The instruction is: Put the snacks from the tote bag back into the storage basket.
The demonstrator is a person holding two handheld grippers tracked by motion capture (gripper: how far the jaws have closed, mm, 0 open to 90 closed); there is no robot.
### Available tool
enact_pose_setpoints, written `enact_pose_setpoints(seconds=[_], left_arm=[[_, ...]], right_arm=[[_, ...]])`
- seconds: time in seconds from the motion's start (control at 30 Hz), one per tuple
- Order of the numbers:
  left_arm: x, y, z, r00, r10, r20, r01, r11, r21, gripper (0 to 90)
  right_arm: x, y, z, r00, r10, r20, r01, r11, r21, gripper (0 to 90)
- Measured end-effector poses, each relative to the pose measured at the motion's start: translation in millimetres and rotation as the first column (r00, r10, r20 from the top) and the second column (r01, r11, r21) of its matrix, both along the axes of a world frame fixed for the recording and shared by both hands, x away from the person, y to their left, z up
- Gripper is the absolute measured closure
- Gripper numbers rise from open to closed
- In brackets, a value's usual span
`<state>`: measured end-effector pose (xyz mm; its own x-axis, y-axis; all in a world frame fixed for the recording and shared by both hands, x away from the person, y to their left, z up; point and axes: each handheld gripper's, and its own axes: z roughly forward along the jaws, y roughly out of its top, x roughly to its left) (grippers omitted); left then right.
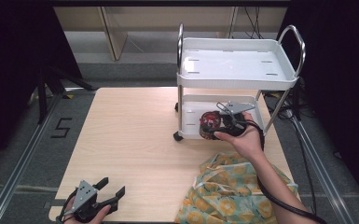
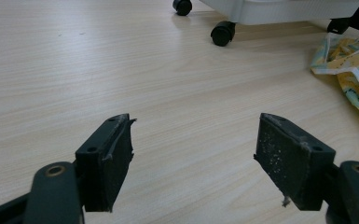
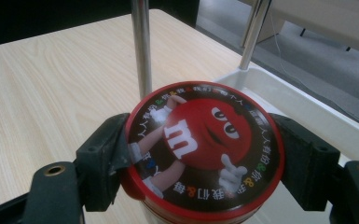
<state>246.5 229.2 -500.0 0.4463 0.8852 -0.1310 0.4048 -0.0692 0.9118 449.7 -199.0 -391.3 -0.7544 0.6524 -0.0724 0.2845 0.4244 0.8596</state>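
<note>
A red candy tin (image 3: 204, 151) with a cartoon lid sits between my right gripper's (image 3: 200, 158) jaws, which are shut on its sides. In the high view the candy tin (image 1: 210, 122) is held at the front edge of the lower shelf of a small white cart (image 1: 235, 63), with the right gripper (image 1: 217, 125) and a hand behind it. My left gripper (image 1: 113, 188) rests at the table's near left corner, open and holding nothing. The left gripper's (image 2: 193, 156) jaws stand wide apart over bare wood.
The white two-shelf cart on black wheels (image 2: 223, 33) stands on the far right of the wooden table (image 1: 130, 140). A yellow-green patterned cloth (image 1: 228, 191) lies crumpled at the near right, also seen as cloth (image 2: 349, 60). Chrome cart posts (image 3: 141, 46) rise just behind the tin.
</note>
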Motion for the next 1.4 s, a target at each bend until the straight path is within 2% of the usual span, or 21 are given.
enact_pose_setpoints(seconds=[0.1,0.13,0.23,0.27,0.3,0.33,0.37,0.4,0.47,0.57,0.63,0.87,0.9,0.93,1.07,1.17,1.2,1.23,1.33,1.37,1.4], left_arm=[[-0.2,1.1,0.3,1.0,-0.004,-0.003,0.004,0.9999,0.017,26.7],[-0.2,0.9,0.3,1.0,-0.003,-0.003,0.003,0.9999,0.014,26.7],[0.5,0.1,-0.4,1.0,-0.005,0.006,0.005,1.0,-0.007,26.7],[0.3,1.6,0.0,0.9999,-0.012,0.0,0.012,0.9999,0.009,26.7],[0.3,1.6,0.0,0.9999,-0.011,0.0,0.011,0.9999,0.01,26.7],[0.3,1.4,-0.1,1.0,-0.009,0.002,0.009,0.9999,0.009,26.7],[0.2,1.5,-0.1,1.0,-0.01,0.002,0.01,0.9999,0.009,26.7],[0.2,1.5,-0.1,1.0,-0.01,0.002,0.01,0.9999,0.009,26.7],[0.2,2.3,0.0,0.9999,-0.014,-0.001,0.014,0.9998,0.012,26.7],[0.3,2.0,-0.1,0.9999,-0.013,0.001,0.013,0.9999,0.009,26.7],[0.2,1.7,0.0,0.9999,-0.012,0.001,0.012,0.9999,0.01,26.7],[-0.2,1.3,0.2,0.9999,-0.01,0.008,0.01,0.9999,0.001,26.7],[-0.8,1.5,0.7,1.0,-0.005,0.005,0.005,1.0,0.006,26.7],[-0.8,1.5,0.7,1.0,-0.005,0.005,0.005,1.0,0.006,26.7],[-0.8,1.3,0.8,1.0,-0.006,0.005,0.006,1.0,0.005,26.7],[-0.4,1.1,0.6,1.0,-0.006,0.003,0.006,1.0,0.007,26.7],[0.1,1.3,0.1,0.9999,-0.013,0.005,0.013,0.9999,0.003,26.7],[-0.5,0.8,0.2,0.9999,-0.008,0.007,0.008,1.0,-0.001,26.7],[-0.7,1.0,1.2,1.0,-0.002,0.0,0.002,1.0,0.008,26.7],[0.2,1.1,0.3,0.9999,-0.011,0.004,0.011,0.9999,0.002,26.7],[0.2,1.1,0.3,0.9999,-0.011,0.004,0.011,0.9999,0.002,26.7]], right_arm=[[1.0,0.7,-0.5,1.0,-0.001,-0.007,0.001,1.0,0.0,26.6],[0.7,1.5,-0.7,0.9998,0.0,-0.02,0.001,1.0,0.007,26.6],[2.5,3.7,0.1,0.9998,0.013,-0.014,-0.013,0.9999,0.004,26.6],[1.7,4.2,1.0,0.9998,0.002,-0.019,-0.002,1.0,0.004,26.6],[3.9,4.1,1.6,0.9998,0.014,0.01,-0.014,0.9999,-0.006,26.6],[3.6,4.8,2.1,0.9999,0.01,0.008,-0.01,0.9999,-0.004,26.6],[3.0,5.6,2.4,0.9998,0.009,-0.016,-0.009,0.9999,0.005,26.6],[3.4,5.7,3.0,1.0,0.005,0.004,-0.005,1.0,-0.005,26.6],[3.8,6.7,2.9,1.0,0.004,0.009,-0.004,1.0,-0.006,26.6],[4.1,8.7,1.9,0.9998,0.016,-0.014,-0.016,0.9999,0.001,26.6],[2.8,9.9,1.6,0.9997,0.0,-0.025,0.0,1.0,0.004,26.6],[6.3,12.0,-0.4,0.9996,0.026,0.005,-0.026,0.9996,-0.007,26.6],[5.5,12.8,-0.4,0.9998,0.016,-0.015,-0.016,0.9999,0.003,26.6],[5.8,12.1,0.4,0.9999,0.01,0.0,-0.01,0.9999,-0.008,26.6],[4.5,14.6,-1.1,0.9996,0.005,-0.026,-0.004,1.0,0.006,26.6],[7.4,14.7,-1.1,0.9996,0.025,-0.011,-0.025,0.9997,-0.003,26.6],[6.7,15.7,-0.7,0.9997,0.011,-0.023,-0.011,0.9999,-0.001,26.6],[7.2,15.3,-0.4,1.0,0.004,0.0,-0.004,0.9999,-0.009,26.6],[6.9,16.3,-0.4,0.9999,0.0,-0.016,0.0,1.0,-0.006,26.6],[9.1,16.8,-0.6,0.9997,0.019,-0.018,-0.019,0.9998,-0.004,26.6],[9.6,17.1,-0.9,0.9999,0.016,-0.007,-0.016,0.9999,-0.003,26.6]])
